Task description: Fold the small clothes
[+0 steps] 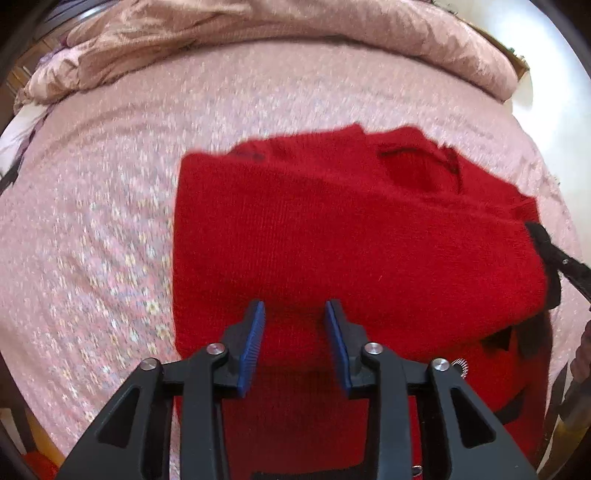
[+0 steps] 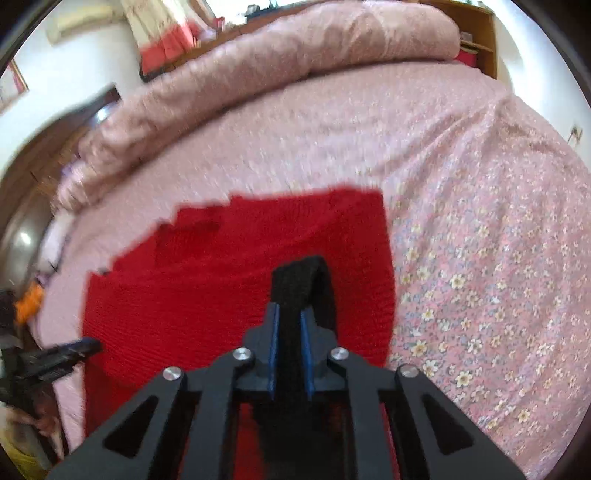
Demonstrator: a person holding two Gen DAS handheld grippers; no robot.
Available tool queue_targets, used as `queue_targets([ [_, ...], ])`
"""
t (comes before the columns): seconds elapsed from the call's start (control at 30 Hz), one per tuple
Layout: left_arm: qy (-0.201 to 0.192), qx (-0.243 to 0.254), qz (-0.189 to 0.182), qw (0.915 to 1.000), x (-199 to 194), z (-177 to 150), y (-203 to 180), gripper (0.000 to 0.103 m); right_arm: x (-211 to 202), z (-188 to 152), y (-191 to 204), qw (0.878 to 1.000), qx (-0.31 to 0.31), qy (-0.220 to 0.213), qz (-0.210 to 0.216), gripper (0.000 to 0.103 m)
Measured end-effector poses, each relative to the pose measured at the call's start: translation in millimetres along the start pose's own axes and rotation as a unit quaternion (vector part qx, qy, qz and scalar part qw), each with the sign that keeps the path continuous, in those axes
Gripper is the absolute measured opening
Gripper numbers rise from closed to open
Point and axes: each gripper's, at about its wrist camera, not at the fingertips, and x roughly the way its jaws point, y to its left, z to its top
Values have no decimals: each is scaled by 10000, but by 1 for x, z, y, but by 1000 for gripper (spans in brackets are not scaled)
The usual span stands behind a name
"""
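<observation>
- We see a bed [image 1: 92,221] w/ pink floral sheet filling most of both views; flowers sharpest on the right side in the right wrist view.
- Rolled pink duvet [image 2: 295,55] lies along the far edge.
- Red knit [image 1: 351,240] lies flat on the sheet, near side toward us, roughly squared, black trim [image 2: 303,280] at one edge.
- Left gripper [image 1: 294,314] hangs over the knit's near part, blue pads apart, nothing pinched.
- Right gripper [image 2: 290,317] is pressed together on the black trim, at the knit's right side.
- Room: white walls, wood shelf [image 2: 476,33] far right, red-and-white cloth [image 2: 166,40] hanging far left, dark wood furniture [image 2: 44,155] at left.
</observation>
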Motion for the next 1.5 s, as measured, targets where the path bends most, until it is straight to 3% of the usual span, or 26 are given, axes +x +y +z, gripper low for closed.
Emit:
queue_targets([
  [0.1,-242,66,7,9997,-8,11,-2,30,-25,10,5,9989,10,-438,174,10],
  [0.13,-293,79,-2,9995,-9,15,-2,30,-33,16,8,9981,-28,-602,137,3],
  [0.23,-468,121,-24,9988,-12,23,-6,31,-40,27,11,9959,-200,-846,-236,3],
  [0.47,-419,130,-57,9990,9,28,-11,32,8,23,-5,9980,-108,-162,-600,3],
  [0.6,-337,314,113,9989,31,28,-18,35,31,12,-14,9962,-137,250,-828,5],
  [0.8,-301,480,345,9978,39,31,-29,42,24,11,-6,9944,-268,279,-982,15],
  [0.93,-235,335,267,9988,41,33,-26,43,4,6,11,9946,-417,83,-947,37],
  [1.1,-227,327,269,9988,41,32,-25,44,-7,-3,33,9927,-700,-108,-976,38],
  [1.2,-244,331,277,9988,41,32,-26,44,4,-9,38,9905,-885,37,-1055,39],
  [1.33,-258,327,240,9988,42,31,-25,45,34,-20,26,9870,-909,425,-1255,39],
  [1.5,-251,298,222,9990,43,32,-24,45,38,-20,20,9900,-731,254,-1177,43],
])
